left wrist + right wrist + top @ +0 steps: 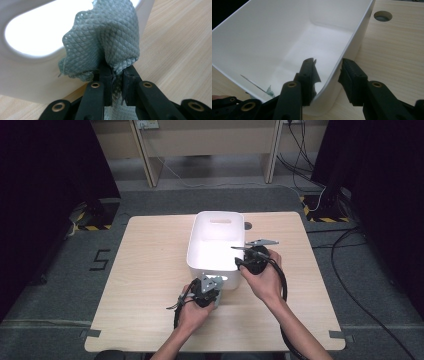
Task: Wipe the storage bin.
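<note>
Left hand-held gripper [117,82] pinches a grey cloth [110,40] against the white bin [216,247] (near wall); right hand-held gripper [328,75] straddles its right rim, spread; bare worktop [150,250] around.

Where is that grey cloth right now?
The grey cloth is pinched in the left gripper, bunched against the near wall of the white bin, by its handle hole, at the table's near middle.

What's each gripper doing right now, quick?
Left gripper: shut on the grey cloth.
Right gripper: open, jaws astride the white bin's wall.
</note>
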{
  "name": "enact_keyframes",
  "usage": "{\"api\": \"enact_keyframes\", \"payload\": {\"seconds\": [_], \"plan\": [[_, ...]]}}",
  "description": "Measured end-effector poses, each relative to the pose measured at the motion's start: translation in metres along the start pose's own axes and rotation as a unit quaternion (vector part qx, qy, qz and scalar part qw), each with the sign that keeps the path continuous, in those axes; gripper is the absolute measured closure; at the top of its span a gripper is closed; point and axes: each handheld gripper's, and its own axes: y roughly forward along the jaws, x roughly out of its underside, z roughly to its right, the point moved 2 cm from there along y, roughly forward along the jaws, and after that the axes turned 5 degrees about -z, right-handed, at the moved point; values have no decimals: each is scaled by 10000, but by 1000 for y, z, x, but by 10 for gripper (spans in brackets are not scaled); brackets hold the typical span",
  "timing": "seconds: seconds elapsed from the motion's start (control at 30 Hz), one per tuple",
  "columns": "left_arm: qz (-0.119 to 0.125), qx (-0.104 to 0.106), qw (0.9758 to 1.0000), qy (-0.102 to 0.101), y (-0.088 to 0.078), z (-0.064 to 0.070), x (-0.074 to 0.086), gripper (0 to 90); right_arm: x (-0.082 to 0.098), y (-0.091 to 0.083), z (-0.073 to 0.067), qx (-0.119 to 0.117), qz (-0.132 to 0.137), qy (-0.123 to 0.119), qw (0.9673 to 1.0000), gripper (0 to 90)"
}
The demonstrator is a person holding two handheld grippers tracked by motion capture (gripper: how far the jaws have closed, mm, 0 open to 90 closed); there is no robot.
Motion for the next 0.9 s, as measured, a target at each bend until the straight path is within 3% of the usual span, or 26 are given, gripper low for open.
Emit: {"api": "enact_keyframes", "payload": {"seconds": [0.9], "plan": [[585,22,9983,19,-26,7,-23,808,-1,1,-1,-22,-1,50,10000,629]]}}
